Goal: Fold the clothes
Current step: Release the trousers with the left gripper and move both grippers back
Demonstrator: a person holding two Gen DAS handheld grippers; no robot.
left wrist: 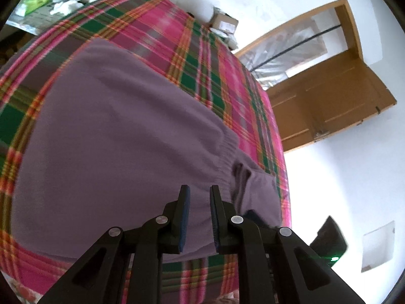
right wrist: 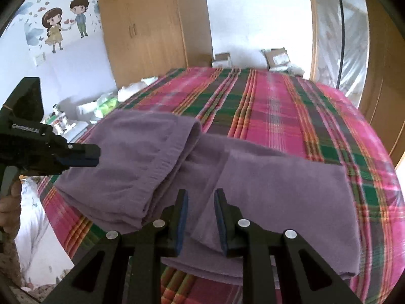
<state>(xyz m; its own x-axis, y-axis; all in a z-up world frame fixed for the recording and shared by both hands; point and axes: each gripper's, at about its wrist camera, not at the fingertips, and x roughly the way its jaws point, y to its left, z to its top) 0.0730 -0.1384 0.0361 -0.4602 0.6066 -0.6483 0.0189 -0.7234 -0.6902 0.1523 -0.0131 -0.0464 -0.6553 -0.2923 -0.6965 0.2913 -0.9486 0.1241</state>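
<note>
Left claw (left wrist: 197, 195) gaping, empty | right claw (right wrist: 201, 197) likewise | trousers (right wrist: 253, 182) lying part-folded on bed (right wrist: 278, 106) | gripping both layers keeps edges aligned

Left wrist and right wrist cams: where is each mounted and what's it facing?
Left wrist: sits on the left claw, open above the purple garment on the plaid bed, facing a wooden door.
Right wrist: sits on the right claw, open over the same garment, facing a wardrobe; the left claw and a hand show at its left edge.
Shared: garment, bed.
</note>
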